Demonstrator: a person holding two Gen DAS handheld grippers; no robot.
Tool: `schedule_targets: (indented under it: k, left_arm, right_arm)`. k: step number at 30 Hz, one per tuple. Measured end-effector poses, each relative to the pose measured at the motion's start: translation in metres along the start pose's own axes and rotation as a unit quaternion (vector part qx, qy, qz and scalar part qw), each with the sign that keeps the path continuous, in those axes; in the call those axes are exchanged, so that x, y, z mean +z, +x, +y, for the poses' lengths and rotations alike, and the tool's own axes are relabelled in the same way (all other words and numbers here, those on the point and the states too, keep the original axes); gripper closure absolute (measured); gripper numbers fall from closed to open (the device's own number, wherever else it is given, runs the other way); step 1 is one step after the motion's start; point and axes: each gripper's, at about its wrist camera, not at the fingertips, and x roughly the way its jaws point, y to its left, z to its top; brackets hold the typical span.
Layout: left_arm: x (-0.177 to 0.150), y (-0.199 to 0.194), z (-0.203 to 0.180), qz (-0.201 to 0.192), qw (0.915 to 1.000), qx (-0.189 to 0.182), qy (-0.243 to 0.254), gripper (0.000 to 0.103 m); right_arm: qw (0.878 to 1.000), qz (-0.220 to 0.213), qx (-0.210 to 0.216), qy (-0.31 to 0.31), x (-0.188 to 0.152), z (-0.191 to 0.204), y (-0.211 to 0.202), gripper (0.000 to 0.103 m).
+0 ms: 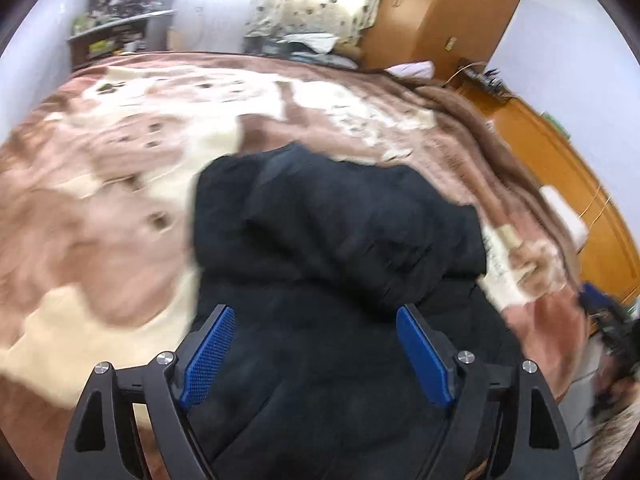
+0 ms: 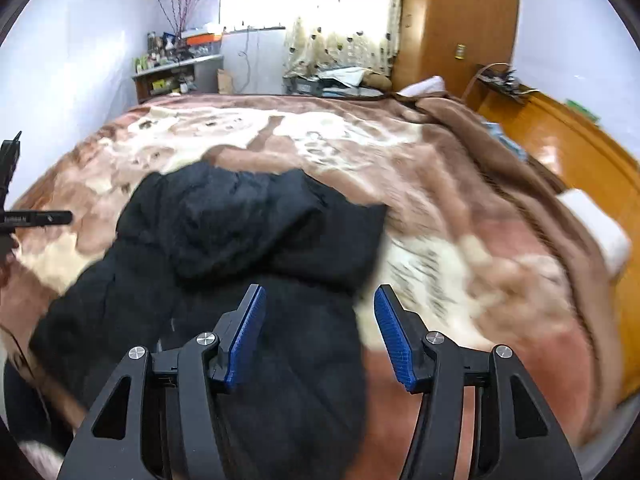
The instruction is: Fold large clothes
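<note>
Left wrist view shows the left gripper [image 1: 316, 320] hanging over a black padded coat [image 1: 336, 248] with its fingers spread wide and nothing between them. Right wrist view shows the right gripper [image 2: 318, 304] likewise spread and empty, straddling the coat's [image 2: 240, 240] right-hand edge. The coat lies bunched on a brown-and-cream blanket [image 2: 460, 248] that covers the bed, one part lapped over the rest — a fold seems to be partly made, though the frames are blurred and its exact lay is hard to read. My judgement: the hands are between grasps, and the next move calls for pinching an edge or corner on each side and drawing it across evenly. A wooden wardrobe [image 2: 452, 20] and cluttered shelf [image 2: 176, 68] stand well apart; nothing blocks the work except the coat's own bulk.
</note>
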Motion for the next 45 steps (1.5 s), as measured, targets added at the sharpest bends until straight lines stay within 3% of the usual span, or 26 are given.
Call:
schedule_targets:
  k: [1,3,7,9,11,17,22,28,32,35,37,41,45]
  left_arm:
    - [0.010,0.017,-0.005,0.001,1.0000,-0.005,0.002,0.020]
    - [0.026,0.049,-0.017,0.003,0.9997,0.024,0.005,0.020]
    - [0.050,0.112,-0.019,0.024,0.9986,0.045,0.013,0.021]
    - [0.057,0.137,-0.015,0.041,0.9962,0.077,0.005,0.021]
    - [0.062,0.160,-0.016,0.049,0.9929,0.104,0.028,0.021]
    - [0.065,0.206,0.008,0.078,0.9896,0.121,-0.009,0.021]
    - [0.054,0.224,0.012,0.087,0.9881,0.127,0.005,0.021]
    - [0.051,0.230,0.015,0.098,0.9879,0.119,-0.013,0.021]
    - [0.061,0.218,0.014,0.113,0.9863,0.113,-0.041,0.021]
    - [0.058,0.178,0.012,0.109,0.9920,0.041,-0.050,0.023]
    - [0.049,0.145,0.007,0.093,0.9955,0.013,-0.012,0.022]
    - [0.014,0.077,0.006,0.075,0.9951,0.035,0.054,0.022]
    - [-0.042,0.027,0.028,0.091,0.9934,0.049,0.050,0.021]
  right_arm:
    - [1.000,-0.005,0.021,0.004,0.008,0.008,0.025,0.046]
    - [0.999,-0.011,0.045,0.003,0.019,0.022,0.069,0.046]
    - [0.999,0.007,0.044,0.012,0.038,0.039,0.148,0.046]
    - [0.998,0.009,0.050,0.035,0.047,0.043,0.171,0.046]
    - [0.998,-0.004,0.060,0.035,0.055,0.049,0.184,0.046]
    - [0.994,0.084,0.059,0.029,0.055,0.061,0.252,0.046]
    - [0.994,0.103,0.019,-0.015,0.041,0.072,0.272,0.046]
    - [0.993,0.112,0.031,-0.001,0.036,0.065,0.280,0.046]
    - [0.991,0.128,0.028,-0.006,0.047,0.068,0.276,0.045]
    - [0.992,0.104,0.064,0.031,0.060,0.056,0.236,0.045]
    - [0.994,0.063,0.080,0.049,0.064,0.044,0.193,0.044]
    - [0.995,0.024,0.085,0.051,0.051,0.019,0.109,0.044]
    - [0.998,0.026,0.052,0.026,0.023,-0.001,0.046,0.044]
